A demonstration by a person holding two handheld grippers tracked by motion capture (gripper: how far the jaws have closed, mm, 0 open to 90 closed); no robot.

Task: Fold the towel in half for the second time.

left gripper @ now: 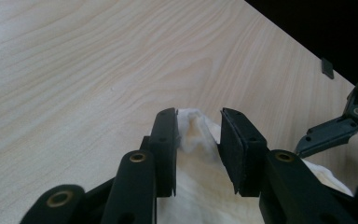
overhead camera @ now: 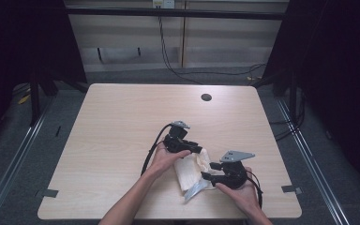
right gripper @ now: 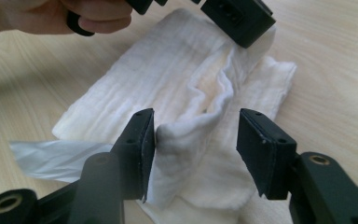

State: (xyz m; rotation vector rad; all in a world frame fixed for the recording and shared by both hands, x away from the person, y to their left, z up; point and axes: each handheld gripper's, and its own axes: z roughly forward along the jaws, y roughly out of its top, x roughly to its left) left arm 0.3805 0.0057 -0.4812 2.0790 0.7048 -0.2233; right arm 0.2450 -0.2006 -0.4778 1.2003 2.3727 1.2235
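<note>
Cloth: white, crumpled, ridged – lies on the table at 5 o'clock from centre.
Left gripper: your jaws parted, fold between, not clamped.
Right gripper: likewise – parted around a ridge.
Surroundings: round hole at 12 o'clock.

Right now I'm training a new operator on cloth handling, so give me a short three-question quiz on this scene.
1. True or false: the white cloth lies flat and unwrinkled on the table.
2. What lies between the jaws of the right gripper?
3. The left gripper is: A) clamped shut on the cloth, B) open with cloth between the jaws, C) lifted clear of the cloth.

Key: 1 false; 2 a raised fold of the cloth; 3 B.
</note>
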